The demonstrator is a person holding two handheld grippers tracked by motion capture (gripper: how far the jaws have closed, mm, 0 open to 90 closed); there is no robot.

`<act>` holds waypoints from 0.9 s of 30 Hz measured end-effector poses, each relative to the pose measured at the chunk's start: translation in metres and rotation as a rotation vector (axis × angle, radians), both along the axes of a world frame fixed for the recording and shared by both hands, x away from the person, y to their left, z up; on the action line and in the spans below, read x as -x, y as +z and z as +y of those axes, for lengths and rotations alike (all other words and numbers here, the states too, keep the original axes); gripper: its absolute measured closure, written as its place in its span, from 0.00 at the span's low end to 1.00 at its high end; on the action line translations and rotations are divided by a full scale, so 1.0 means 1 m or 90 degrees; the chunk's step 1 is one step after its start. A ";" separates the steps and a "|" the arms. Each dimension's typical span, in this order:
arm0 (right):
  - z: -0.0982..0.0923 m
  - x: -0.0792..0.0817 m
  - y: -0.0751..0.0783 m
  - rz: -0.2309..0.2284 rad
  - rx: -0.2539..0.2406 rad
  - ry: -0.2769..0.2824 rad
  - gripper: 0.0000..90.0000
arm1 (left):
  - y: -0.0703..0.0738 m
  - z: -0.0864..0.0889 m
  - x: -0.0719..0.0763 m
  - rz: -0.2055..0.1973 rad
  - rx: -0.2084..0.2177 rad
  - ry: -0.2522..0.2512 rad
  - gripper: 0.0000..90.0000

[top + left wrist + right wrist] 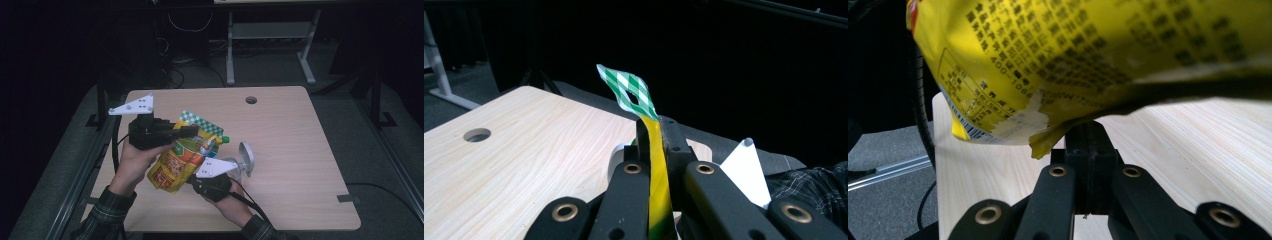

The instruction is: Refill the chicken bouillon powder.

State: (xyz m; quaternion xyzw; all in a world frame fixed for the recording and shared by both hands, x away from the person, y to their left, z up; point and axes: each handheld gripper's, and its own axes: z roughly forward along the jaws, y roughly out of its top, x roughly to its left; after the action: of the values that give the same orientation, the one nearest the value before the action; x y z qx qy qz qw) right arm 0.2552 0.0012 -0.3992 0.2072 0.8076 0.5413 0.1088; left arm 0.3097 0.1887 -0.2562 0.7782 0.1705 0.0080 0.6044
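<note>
1. The pouch (177, 160) is a yellow spouted refill bag with a green-checked top edge and a green cap. It hangs tilted above the counter (290, 150), held between both grippers at the near-left part of the top.
2. The left gripper (192, 131) has its jaws clamped on the pouch's upper seam. In the left gripper view the yellow film (656, 165) runs edge-on between the jaws, with the checked strip sticking out past them.
3. The right gripper (192, 181) sits under the pouch's lower end. In the right gripper view its jaws are closed together just below the bottom corner (1045, 142); whether they pinch the film there I cannot tell.
4. Handling, as I judge it: the bag is soft and pliable, sags under its contents, and looks part-filled, so moderate in weight. The film is glossy and likely slippery.
5. The best holds are the flat sealed seams at top and bottom, which are stiffer than the belly. Squeezing the belly risks forcing contents toward the spout.
6. A metal stemmed cup (244, 161) lies on its side just right of the pouch.
</note>
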 end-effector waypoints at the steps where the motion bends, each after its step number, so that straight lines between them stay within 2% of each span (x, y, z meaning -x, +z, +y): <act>1: 0.000 0.000 0.000 0.000 0.000 0.000 1.00 | 0.000 0.000 0.000 0.000 0.000 0.000 1.00; 10: 0.006 0.004 -0.003 -0.022 -0.008 0.032 1.00 | -0.004 -0.013 -0.003 0.007 -0.014 -0.007 1.00; 15: 0.009 0.004 -0.004 -0.024 -0.006 0.037 1.00 | -0.006 -0.017 -0.006 0.013 -0.031 -0.006 1.00; 27: 0.020 0.004 -0.011 -0.027 -0.002 0.057 1.00 | -0.016 -0.025 -0.014 0.033 -0.086 0.020 1.00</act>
State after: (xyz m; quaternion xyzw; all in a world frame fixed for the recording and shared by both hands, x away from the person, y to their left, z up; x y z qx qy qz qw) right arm 0.2507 0.0213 -0.4103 0.1594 0.8129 0.5510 0.1011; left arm 0.3238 0.1641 -0.2724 0.8143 0.1973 0.0091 0.5458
